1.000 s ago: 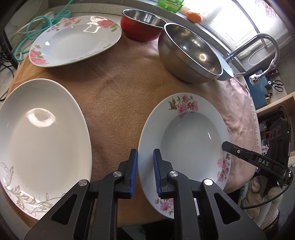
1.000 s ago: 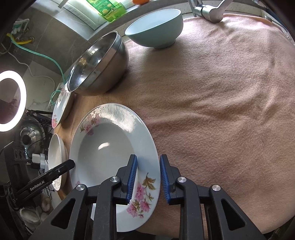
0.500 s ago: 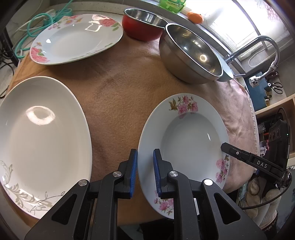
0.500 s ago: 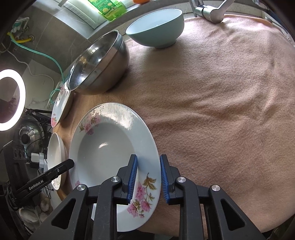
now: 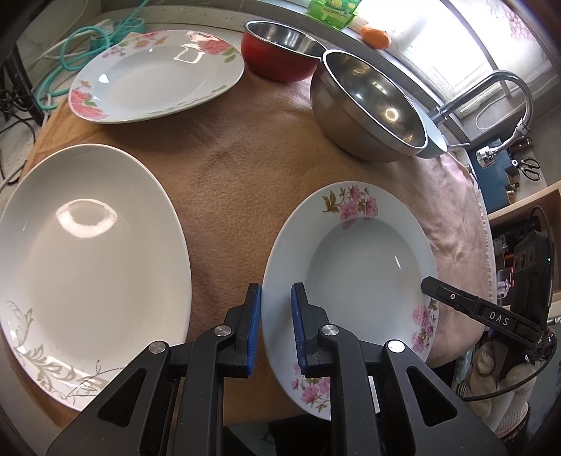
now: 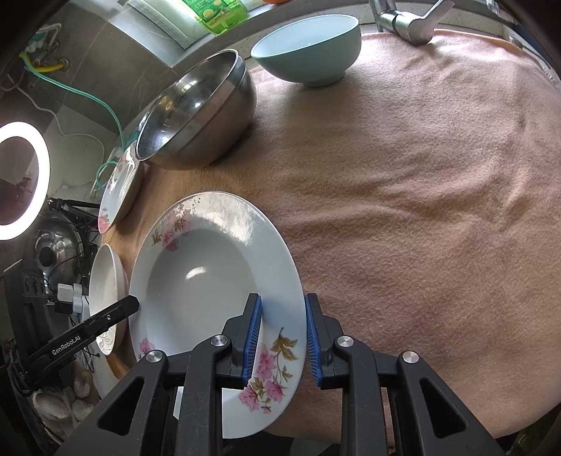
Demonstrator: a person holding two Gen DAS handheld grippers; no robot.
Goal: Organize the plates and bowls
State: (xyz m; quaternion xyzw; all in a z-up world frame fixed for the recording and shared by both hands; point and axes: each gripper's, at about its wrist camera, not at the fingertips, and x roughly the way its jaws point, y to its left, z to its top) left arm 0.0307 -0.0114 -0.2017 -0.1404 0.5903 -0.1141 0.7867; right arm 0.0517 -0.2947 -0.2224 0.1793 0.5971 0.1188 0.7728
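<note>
A pink-flowered deep plate (image 5: 354,266) lies on the brown cloth near the front edge; it also shows in the right wrist view (image 6: 210,280). My left gripper (image 5: 275,328) straddles its left rim, jaws a little apart. My right gripper (image 6: 282,338) straddles its right rim, jaws apart and not pressing. A plain white plate (image 5: 84,256) lies to the left. A second flowered plate (image 5: 154,75) lies at the back left. A steel bowl (image 5: 371,105), a red bowl (image 5: 280,52) and a pale blue bowl (image 6: 308,51) stand at the back.
A faucet (image 5: 505,91) arches over the table's right side. Green hose and cables (image 5: 98,38) lie at the back left. A green bottle (image 6: 214,14) stands on the sill. A ring light (image 6: 21,179) is off the table's left. Bare cloth (image 6: 438,210) spreads right.
The right gripper's jaws have opened a little wider around the plate rim. The left gripper has barely shifted. The plate has not moved.
</note>
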